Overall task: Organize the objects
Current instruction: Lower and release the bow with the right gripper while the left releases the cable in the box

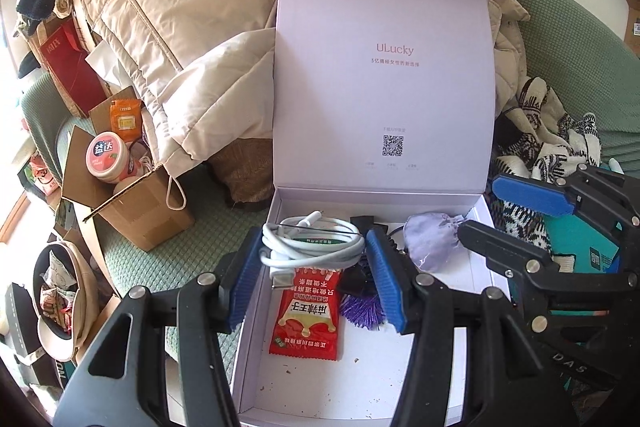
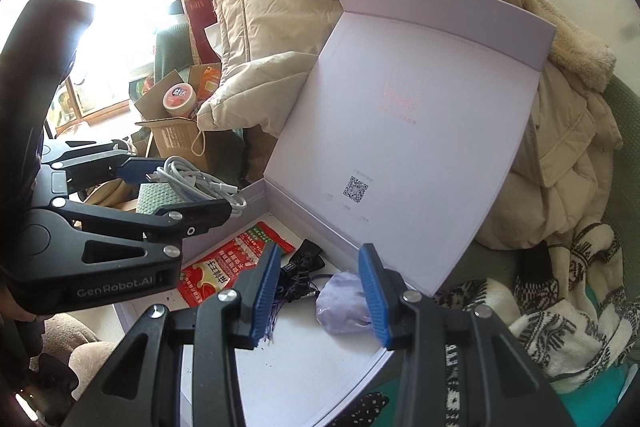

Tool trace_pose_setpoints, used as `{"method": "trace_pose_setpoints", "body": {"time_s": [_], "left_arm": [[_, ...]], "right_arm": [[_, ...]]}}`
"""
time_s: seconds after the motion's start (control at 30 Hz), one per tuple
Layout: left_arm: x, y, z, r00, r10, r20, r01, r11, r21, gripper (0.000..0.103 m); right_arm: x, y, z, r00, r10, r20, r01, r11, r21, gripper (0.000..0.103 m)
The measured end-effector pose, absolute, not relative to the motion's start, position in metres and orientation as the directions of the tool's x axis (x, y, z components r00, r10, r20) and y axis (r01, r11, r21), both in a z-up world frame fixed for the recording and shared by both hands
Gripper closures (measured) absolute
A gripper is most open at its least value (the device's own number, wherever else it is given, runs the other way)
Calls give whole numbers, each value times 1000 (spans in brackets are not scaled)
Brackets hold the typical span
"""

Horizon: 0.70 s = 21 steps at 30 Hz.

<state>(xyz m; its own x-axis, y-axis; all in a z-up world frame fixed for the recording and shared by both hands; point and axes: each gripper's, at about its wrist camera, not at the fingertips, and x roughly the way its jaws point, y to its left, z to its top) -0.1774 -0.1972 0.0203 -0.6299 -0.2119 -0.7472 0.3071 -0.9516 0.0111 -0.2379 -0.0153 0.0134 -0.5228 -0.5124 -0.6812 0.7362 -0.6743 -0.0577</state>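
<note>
Left wrist view: the left gripper (image 1: 314, 277) rises from the bottom edge, its blue pads closed against a coiled white cable (image 1: 310, 245) held over the open pale lilac box (image 1: 472, 287) at the centre of the frame. The cable hides the upper end of a red snack sachet (image 1: 306, 315) lying on the box floor; its Chinese print is upside down and hard to read. A purple tassel (image 1: 362, 311) and some small black items are mostly covered by the right-hand finger. A lilac fabric pouch (image 1: 430, 241) sits toward the right of the box. The raised lid reads "ULucky" over a line of small Chinese text and a QR code. At right, the right gripper (image 1: 486, 217) reaches in with jaws apart, holding nothing; "DAS" shows on fabric at lower right. At left, a cardboard carton (image 1: 136, 215) holds a pink tub marked "益达" (image 1: 108, 157). A beige padded jacket (image 1: 168, 27) fills the upper left.

Right wrist view: the right gripper (image 2: 318, 293) stands spread, nothing between its pads, above the box (image 2: 312, 367); the pouch (image 2: 344, 307) lies partly behind its right finger, whether touching I cannot tell. The tassel and black items are tangled behind the left finger. The sachet (image 2: 228, 267) is partly hidden by the left gripper (image 2: 180, 193), labelled "GenRobot.AI", which clamps the cable (image 2: 196, 183) at mid left. Lid print is washed out apart from the QR code.
</note>
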Motion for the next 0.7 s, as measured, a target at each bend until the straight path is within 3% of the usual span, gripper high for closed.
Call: {"method": "trace_pose_setpoints", "body": {"time_s": [0.7], "left_arm": [[-131, -159, 69, -672, -253, -696, 333, -943, 21, 48]], "right_arm": [[-190, 16, 58, -573, -543, -614, 732, -676, -84, 63]]}}
